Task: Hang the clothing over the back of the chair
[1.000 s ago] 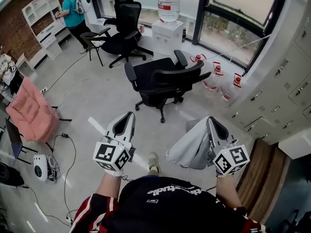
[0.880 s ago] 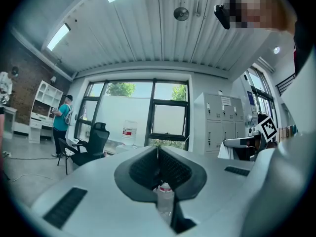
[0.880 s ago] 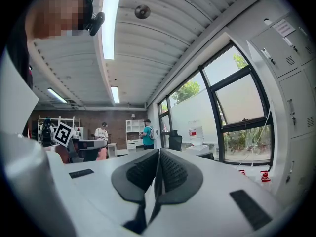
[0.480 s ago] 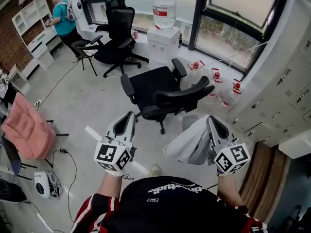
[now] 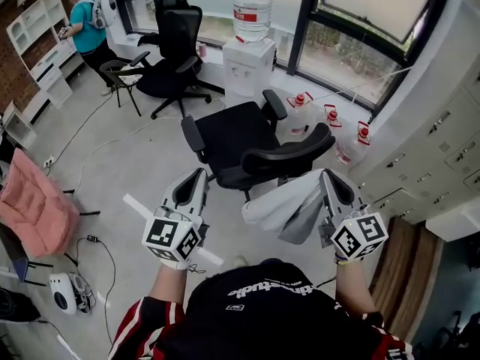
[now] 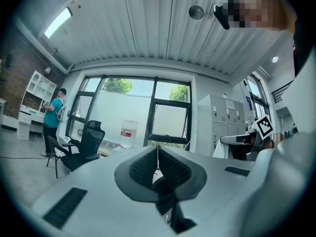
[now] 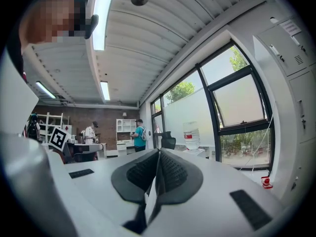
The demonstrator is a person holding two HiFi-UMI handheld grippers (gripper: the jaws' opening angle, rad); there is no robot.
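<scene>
A black office chair (image 5: 241,135) stands just ahead in the head view, its curved backrest (image 5: 289,152) nearest me. My right gripper (image 5: 327,175) is shut on a pale grey garment (image 5: 282,208). The cloth hangs left from its jaws, with its upper edge close to the backrest. In the right gripper view a strip of cloth (image 7: 150,197) shows pinched between the pads. My left gripper (image 5: 199,174) is held level to the left of the chair, shut with nothing in it. In the left gripper view its jaws (image 6: 157,148) meet.
A water dispenser (image 5: 250,55) stands behind the chair and spare jugs (image 5: 331,123) sit by the window. A second black chair (image 5: 171,64) and a person in teal (image 5: 85,22) are far left. A pink seat (image 5: 34,210), floor cables and lockers (image 5: 442,145) flank me.
Both grippers have moved forward toward the black chair, which now sits closer. The garment has travelled with the right gripper and now nearly reaches the backrest.
</scene>
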